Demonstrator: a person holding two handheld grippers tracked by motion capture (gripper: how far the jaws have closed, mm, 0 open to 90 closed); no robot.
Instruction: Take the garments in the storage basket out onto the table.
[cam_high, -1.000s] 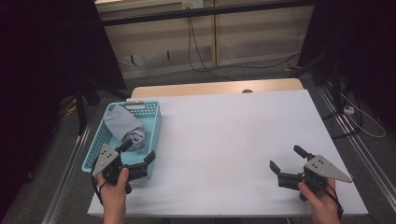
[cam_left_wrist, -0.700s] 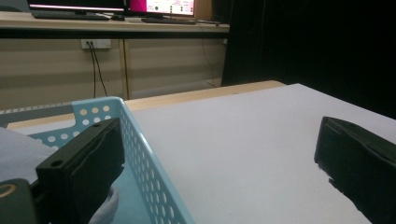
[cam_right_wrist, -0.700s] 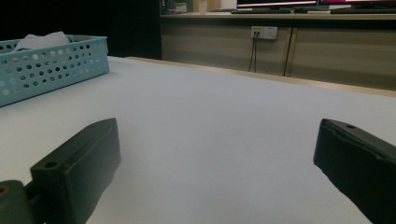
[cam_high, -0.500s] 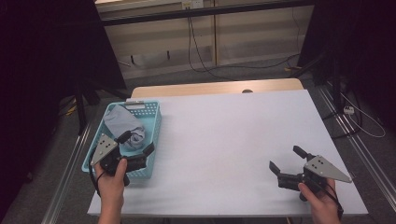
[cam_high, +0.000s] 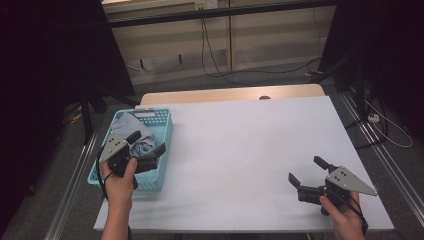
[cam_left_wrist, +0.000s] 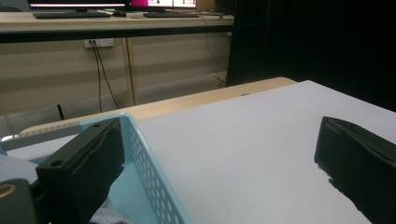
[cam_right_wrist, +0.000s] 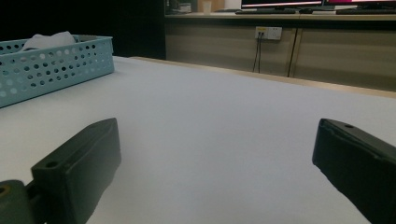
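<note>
High view: one blue basket (cam_high: 161, 131) at table's (cam_high: 260, 150) left edge, long axis running away from person; one grey cloth (cam_high: 141, 141) bundled inside. Left gripper (cam_high: 147, 143) over basket's near half, jaws wide, cloth just ahead — clearly nearer hand. Right gripper (cam_high: 305, 172) well apart from basket, jaws wide, holding nothing.

Left gripper view: jaws straddle basket's right wall (cam_left_wrist: 154, 182).

Right gripper view: basket (cam_right_wrist: 56, 63) far off — cloth (cam_right_wrist: 49, 40) peeks above rim.
</note>
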